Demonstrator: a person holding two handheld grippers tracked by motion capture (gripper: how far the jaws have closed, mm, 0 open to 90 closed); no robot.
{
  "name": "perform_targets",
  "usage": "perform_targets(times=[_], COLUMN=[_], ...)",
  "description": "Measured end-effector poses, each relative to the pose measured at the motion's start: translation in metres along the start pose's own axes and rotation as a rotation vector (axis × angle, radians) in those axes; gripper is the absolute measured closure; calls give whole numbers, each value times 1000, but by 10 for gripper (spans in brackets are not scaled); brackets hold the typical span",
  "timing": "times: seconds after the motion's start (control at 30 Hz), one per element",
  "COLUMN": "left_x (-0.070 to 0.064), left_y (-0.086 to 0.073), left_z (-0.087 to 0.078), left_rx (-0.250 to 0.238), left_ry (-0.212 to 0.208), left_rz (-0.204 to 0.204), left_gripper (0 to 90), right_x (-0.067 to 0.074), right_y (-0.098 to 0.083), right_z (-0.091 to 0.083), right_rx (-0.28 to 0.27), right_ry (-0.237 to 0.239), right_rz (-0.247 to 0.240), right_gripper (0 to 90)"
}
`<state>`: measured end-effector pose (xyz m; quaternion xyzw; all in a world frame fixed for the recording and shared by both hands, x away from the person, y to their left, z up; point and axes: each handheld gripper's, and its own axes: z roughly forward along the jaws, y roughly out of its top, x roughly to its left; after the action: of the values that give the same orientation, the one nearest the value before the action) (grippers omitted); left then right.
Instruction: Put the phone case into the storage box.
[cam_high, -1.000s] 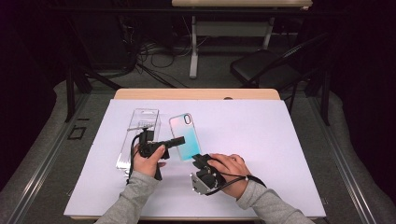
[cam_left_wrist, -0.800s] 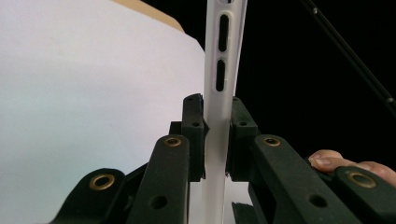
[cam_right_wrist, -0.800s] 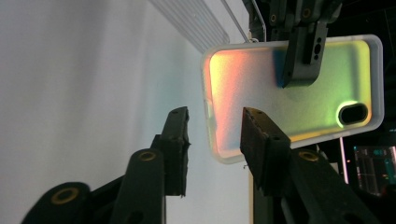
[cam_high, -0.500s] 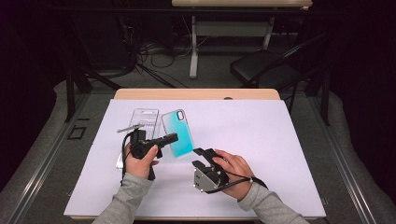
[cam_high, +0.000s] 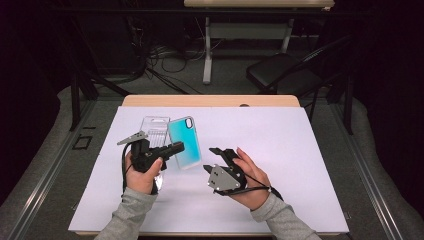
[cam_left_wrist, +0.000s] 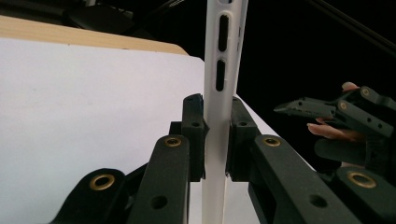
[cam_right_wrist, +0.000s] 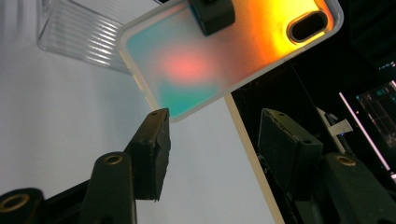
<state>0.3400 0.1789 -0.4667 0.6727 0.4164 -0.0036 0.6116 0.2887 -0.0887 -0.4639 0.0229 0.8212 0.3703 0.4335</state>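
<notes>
you have one phone case (cam_high: 183, 142) in play, and your left gripper (cam_high: 176, 148) is clamped on it. in the left gripper view both jaws press flat against the two faces of the case (cam_left_wrist: 218, 140), which stands edge-on between them, its white rim showing two dark slots above the jaws. in the high view the case is off the white mat (cam_high: 280, 150), tilted, teal face up, with its one camera cutout at the far end, just in front of the table's middle left.

your right gripper (cam_high: 215, 159) is released. its jaws have just been opening, and in the right gripper view nothing sits between them: the two black pads (cam_right_wrist: 152, 149) stand apart with bare mat and the table edge showing in the gap. the case (cam_right_wrist: 224, 56) hangs above them in that view, its face glowing orange, pink and teal, and the near corner comes close to the left pad's tip without touching it that i can tell. one jaw of your left gripper shows at the case's top edge there.

count one clear plastic package (cam_high: 155, 131) lying flat on the mat behind and left of the case, ribbed on its face (cam_right_wrist: 79, 35). two hands, two grippers, one case, one package, one mat on one wooden table (cam_high: 210, 100). your right hand (cam_high: 250, 175) holds its gripper near the case, to its right.
</notes>
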Motion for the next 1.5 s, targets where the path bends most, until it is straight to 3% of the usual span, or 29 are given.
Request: perform_targets(times=[0.1, 0.3, 0.53, 0.63, 0.87, 1.17, 1.5], left_x=[-1, 1, 0, -2, -4, -8, -17], left_y=[1, -1, -1, -2, -3, -3, -3], left_z=[-1, -4, -6, -7, -8, -8, -7], left_rx=[-1, 1, -6, -6, -4, 3, 17], left_ry=[5, 12, 6, 1, -15, -38, -69], left_rz=[7, 10, 18, 26, 33, 48, 82], left_gripper=[816, 816, 815, 815, 815, 815, 816], right_x=[-5, -19, -30, -30, -29, -39, -43], right_y=[2, 6, 4, 1, -6, -15, -21], right_z=[0, 1, 2, 2, 0, -10, -17], right_rx=[-18, -69, -74, -61, -68, -137, -170], right_ry=[1, 3, 36, 40, 101, 196, 216], right_rz=[62, 236, 380, 410, 483, 650, 728], right_gripper=[436, 413, 400, 396, 369, 364, 404])
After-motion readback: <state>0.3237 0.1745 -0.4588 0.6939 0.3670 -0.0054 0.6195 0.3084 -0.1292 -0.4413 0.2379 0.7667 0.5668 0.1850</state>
